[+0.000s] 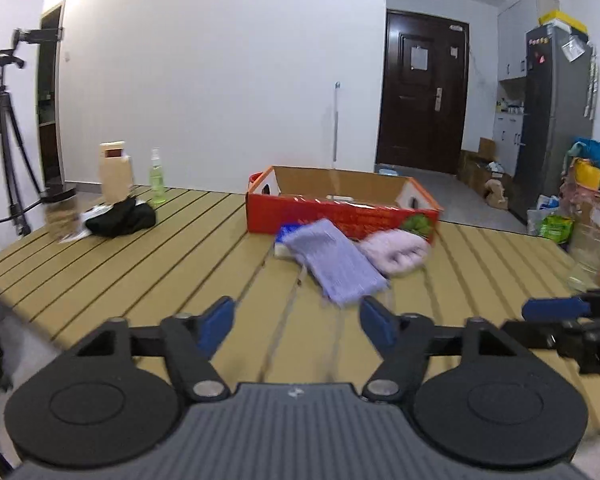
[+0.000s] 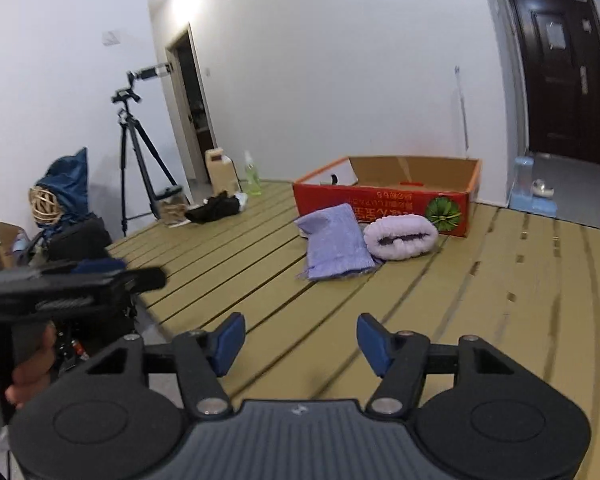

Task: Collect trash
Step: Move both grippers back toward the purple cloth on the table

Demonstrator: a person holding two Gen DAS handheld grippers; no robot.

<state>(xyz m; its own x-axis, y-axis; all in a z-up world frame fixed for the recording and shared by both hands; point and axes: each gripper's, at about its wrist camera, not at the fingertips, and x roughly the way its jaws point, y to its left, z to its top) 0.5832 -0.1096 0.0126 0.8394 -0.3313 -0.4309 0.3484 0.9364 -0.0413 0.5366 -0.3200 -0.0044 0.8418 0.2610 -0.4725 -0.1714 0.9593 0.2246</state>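
Here, you hold both grippers low over a tan slatted table (image 1: 140, 264), each one empty. From the left wrist camera, your left gripper (image 1: 296, 322) has its blue-padded fingers (image 1: 218, 320) spread wide apart above the tabletop, gripping nothing. From the right wrist camera, your right gripper (image 2: 300, 338) is spread open the same way, with bare table between its fingers (image 2: 230, 338). In the left view, the right gripper's blue tip pokes in at about 3 o'clock. In the right view, your left hand (image 2: 28, 364) shows at about 9 o'clock, wrapped around the other gripper's dark handle. Ahead at 12 o'clock, well apart from both grippers, sits an open red cardboard box (image 1: 340, 210) with a green fruit picture on its front. Just in front of it lies a lavender cloth (image 1: 334, 264), and beside that, touching the box, a pale purple fluffy item (image 1: 396, 254). A white and blue object (image 1: 286, 240) peeks out from under the cloth; what it is cannot be told. Toward 10 o'clock, at the far table corner, lie a crumpled black item (image 1: 120, 218), a beige carton (image 1: 114, 174) and a green spray bottle (image 1: 157, 178). A camera tripod (image 2: 134, 152) stands on the floor beyond.
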